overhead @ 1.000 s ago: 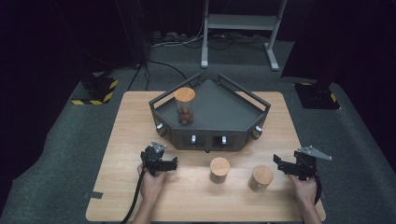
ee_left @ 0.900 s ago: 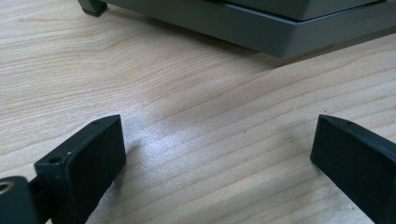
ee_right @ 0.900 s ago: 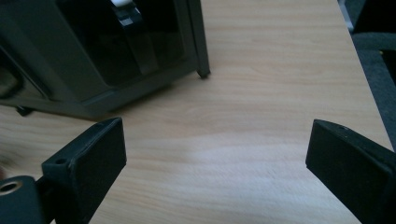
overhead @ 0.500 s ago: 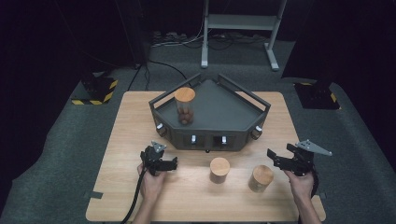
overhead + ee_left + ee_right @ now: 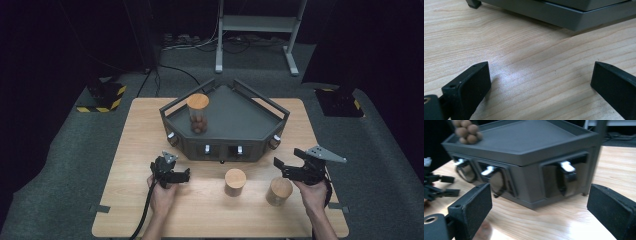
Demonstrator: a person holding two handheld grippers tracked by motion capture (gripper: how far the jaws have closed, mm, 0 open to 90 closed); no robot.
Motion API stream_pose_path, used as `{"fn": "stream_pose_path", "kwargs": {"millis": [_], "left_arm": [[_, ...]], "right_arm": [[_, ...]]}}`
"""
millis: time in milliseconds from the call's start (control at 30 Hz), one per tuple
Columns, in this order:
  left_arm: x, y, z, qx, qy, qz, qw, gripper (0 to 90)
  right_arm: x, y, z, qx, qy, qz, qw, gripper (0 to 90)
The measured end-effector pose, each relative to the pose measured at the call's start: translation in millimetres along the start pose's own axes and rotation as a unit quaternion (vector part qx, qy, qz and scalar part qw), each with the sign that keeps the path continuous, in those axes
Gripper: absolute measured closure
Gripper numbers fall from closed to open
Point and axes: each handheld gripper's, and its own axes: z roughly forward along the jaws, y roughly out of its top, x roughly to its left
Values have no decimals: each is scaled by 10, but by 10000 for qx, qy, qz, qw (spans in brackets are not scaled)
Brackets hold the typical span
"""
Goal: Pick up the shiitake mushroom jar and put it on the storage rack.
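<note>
A grey five-sided box (image 5: 235, 125) stands at the middle back of the wooden table. On its top left stands a clear jar (image 5: 198, 114) with a wooden lid and brown balls (image 5: 467, 131) inside. Two wood-coloured canisters (image 5: 235, 181) (image 5: 279, 191) stand on the table in front of the box. My left gripper (image 5: 181, 173) rests low at the box's front left, open over bare wood (image 5: 539, 77). My right gripper (image 5: 284, 167) is held just right of the right canister. It is open and faces the box's front (image 5: 539, 202), where white latches (image 5: 566, 166) show.
The table's front edge (image 5: 220, 235) is close to both hands. A cable (image 5: 145, 210) trails from the left gripper off the front. Grey carpet surrounds the table, with a yellow-black striped block (image 5: 102, 97) at the back left and a metal stand (image 5: 255, 30) behind.
My right gripper has moved left toward the right canister and the box front. The left gripper and the canisters have stayed where they were.
</note>
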Motion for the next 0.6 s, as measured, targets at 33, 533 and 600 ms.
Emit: {"fn": "stream_pose_path", "kwargs": {"millis": [33,533,600], "left_arm": [[0,0,0,0,0,0,10000,26],[0,0,0,0,0,0,10000,26],[0,0,0,0,0,0,10000,26]], "right_arm": [[25,7,2,-3,19,-9,10000,58],[470,39,182,-34,399,-141,9991,69],[517,38,195,-37,403,-153,9991,70]]}}
